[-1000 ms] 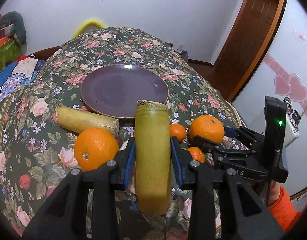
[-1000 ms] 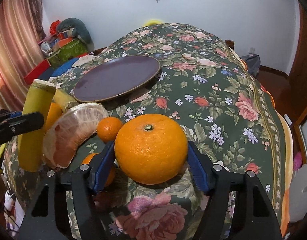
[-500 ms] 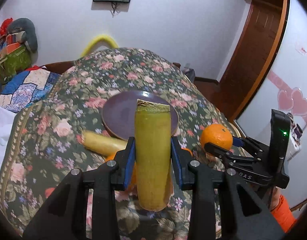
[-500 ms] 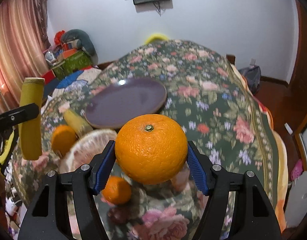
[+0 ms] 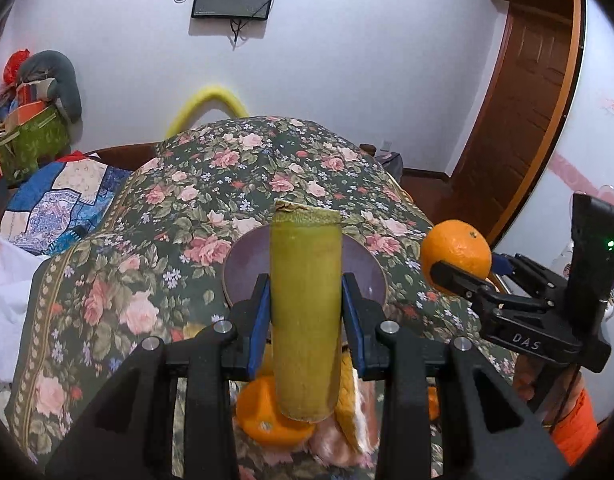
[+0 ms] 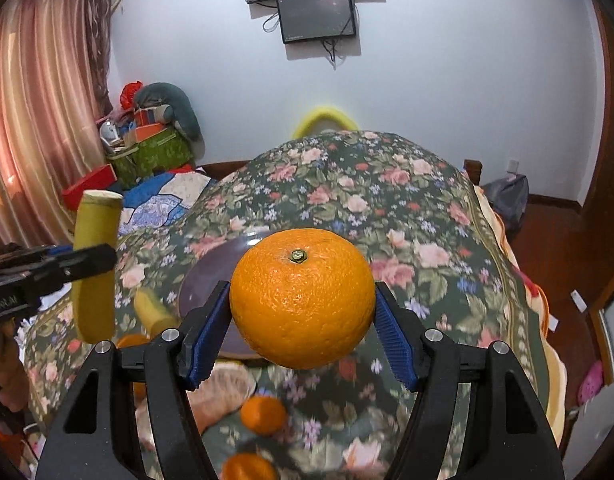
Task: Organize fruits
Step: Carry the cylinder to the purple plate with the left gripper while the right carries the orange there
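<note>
One round, pebbly-skinned orange (image 6: 302, 298)

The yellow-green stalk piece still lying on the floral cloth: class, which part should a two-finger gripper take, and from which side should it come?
Grip the second stalk piece around its middle, coming from above with the fingers across its narrow width. It is a blurred, roughly straight cylinder lying flat beside the purple plate, so its long sides probably seat the pads best; the cut ends would likely slip.

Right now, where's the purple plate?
Mid-table on the floral tablecloth. In the right wrist view the purple plate sits behind the big orange held in the right gripper, right of the yellow-green stalk.
</note>
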Demonstrator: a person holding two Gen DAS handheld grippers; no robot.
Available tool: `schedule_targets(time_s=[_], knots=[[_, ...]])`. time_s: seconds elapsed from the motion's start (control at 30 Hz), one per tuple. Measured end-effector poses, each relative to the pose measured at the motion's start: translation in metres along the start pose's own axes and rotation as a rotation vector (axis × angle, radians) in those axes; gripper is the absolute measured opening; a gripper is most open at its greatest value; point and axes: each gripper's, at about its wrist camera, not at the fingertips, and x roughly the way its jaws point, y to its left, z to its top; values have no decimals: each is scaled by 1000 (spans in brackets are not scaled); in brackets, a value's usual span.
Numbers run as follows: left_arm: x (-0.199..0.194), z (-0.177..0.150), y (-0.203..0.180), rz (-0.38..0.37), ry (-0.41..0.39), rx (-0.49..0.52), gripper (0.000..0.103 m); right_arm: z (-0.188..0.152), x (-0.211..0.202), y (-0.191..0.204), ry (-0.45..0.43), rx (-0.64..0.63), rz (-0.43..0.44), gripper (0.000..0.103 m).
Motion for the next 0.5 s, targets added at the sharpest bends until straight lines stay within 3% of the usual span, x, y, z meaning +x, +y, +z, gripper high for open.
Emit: schedule_targets(time_s=[0.5], knots=[[63, 21, 22, 22, 65, -6, 34, 19, 48, 5, 35, -47, -6, 66]])
